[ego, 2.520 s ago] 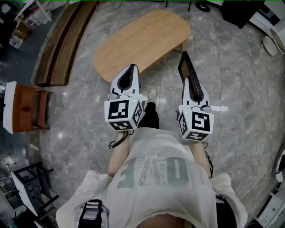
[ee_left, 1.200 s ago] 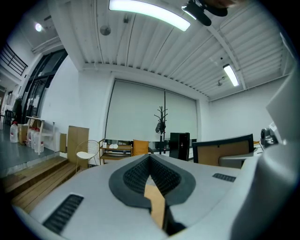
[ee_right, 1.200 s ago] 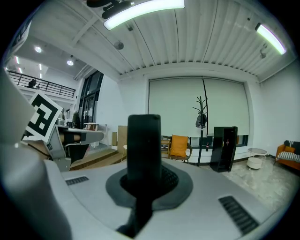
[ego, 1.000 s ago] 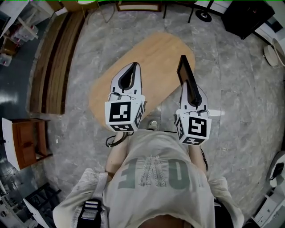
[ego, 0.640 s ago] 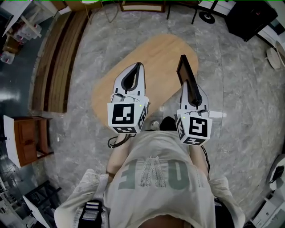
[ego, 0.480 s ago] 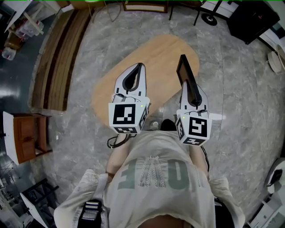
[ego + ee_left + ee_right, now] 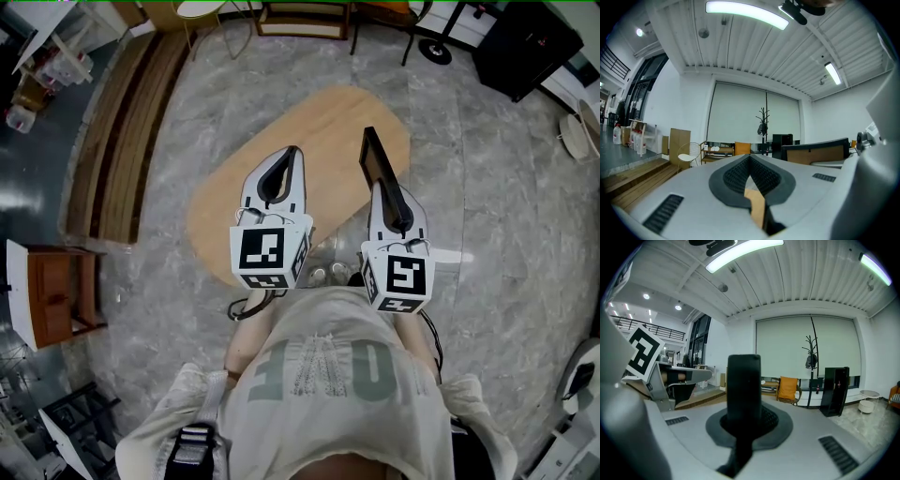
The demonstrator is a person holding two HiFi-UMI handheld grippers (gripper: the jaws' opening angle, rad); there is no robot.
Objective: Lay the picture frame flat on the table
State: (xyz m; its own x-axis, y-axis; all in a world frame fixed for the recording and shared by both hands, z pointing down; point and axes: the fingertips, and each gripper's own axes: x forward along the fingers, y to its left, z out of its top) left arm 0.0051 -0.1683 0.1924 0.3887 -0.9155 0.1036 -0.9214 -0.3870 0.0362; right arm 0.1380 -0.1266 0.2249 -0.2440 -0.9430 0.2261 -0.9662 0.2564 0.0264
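Observation:
The picture frame (image 7: 376, 161) is a dark slab standing on edge, held up by my right gripper (image 7: 387, 190), which is shut on its lower end. In the right gripper view the frame's black edge (image 7: 744, 387) rises upright from between the pads. It hangs over the near right part of the oval wooden table (image 7: 281, 122). My left gripper (image 7: 284, 167) is shut and holds nothing, level with the right one over the table's near edge. In the left gripper view, the closed left gripper (image 7: 750, 159) points forward and the frame (image 7: 815, 151) shows to the right.
Long wooden steps (image 7: 122, 122) run along the left, with a red-brown cabinet (image 7: 56, 300) below them. A black cabinet (image 7: 525, 47) stands at the upper right. My feet (image 7: 323, 274) are at the table's near edge. A coat stand (image 7: 811, 357) and orange chair (image 7: 788, 387) stand ahead.
I have come closer to the table. Both grippers have shifted a little left and forward, so the frame now hangs over the tabletop rather than beside its edge.

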